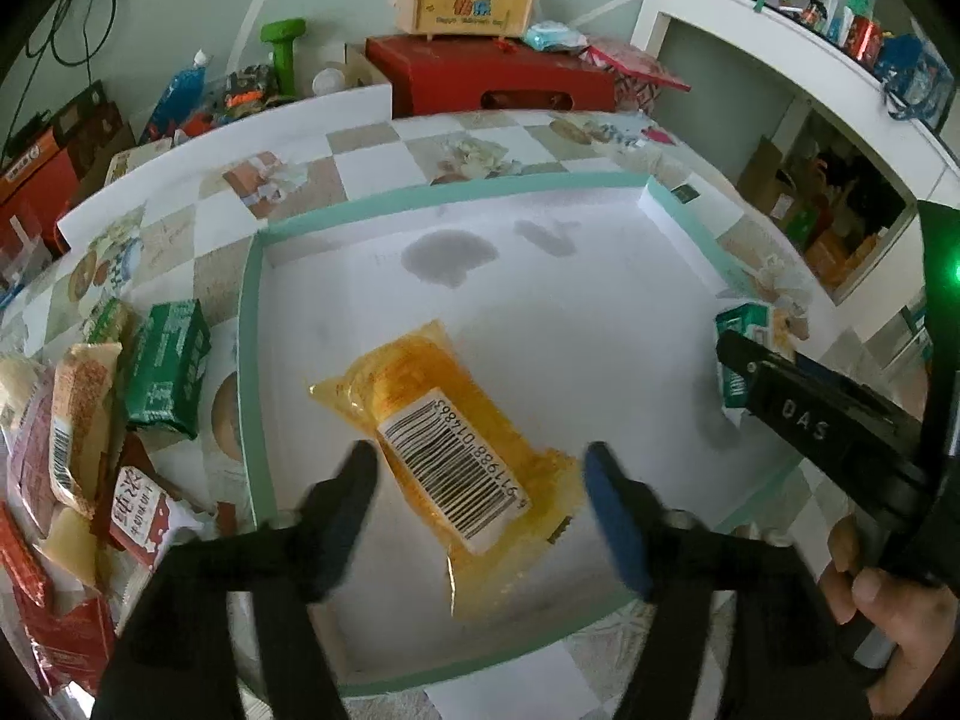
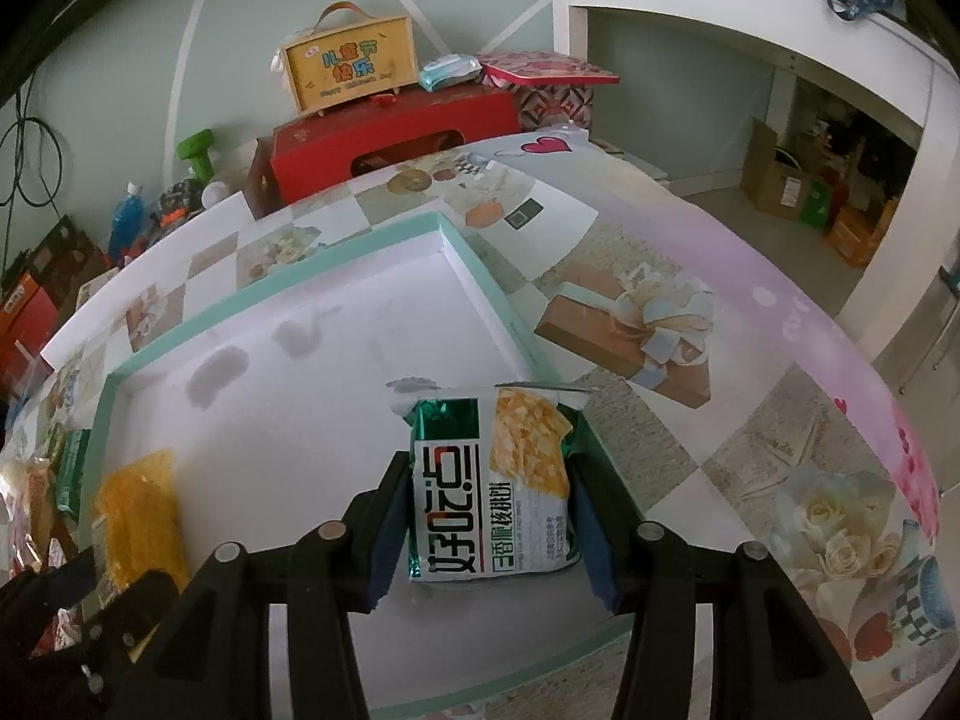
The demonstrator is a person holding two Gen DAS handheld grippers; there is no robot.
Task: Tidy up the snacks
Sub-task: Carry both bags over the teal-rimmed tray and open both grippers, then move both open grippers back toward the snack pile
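On a table covered with a gift-print patchwork cloth point(image 2: 630, 324) sits a shallow white tray with a mint-green rim point(image 1: 252, 312). Inside lies 1 translucent orange snack packet point(image 1: 456, 456), barcode up, long axis diagonal, between the left gripper point(image 1: 480, 480)'s spread fingers, untouched. The right gripper point(image 2: 489, 516) clamps a green-and-white snack pouch point(image 2: 492, 480), upright at the tray's right edge

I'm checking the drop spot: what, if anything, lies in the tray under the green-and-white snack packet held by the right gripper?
Nothing visible. The right gripper holds the green-and-white packet over bare white floor at the tray's right wall. The orange packet lies well off to the left.
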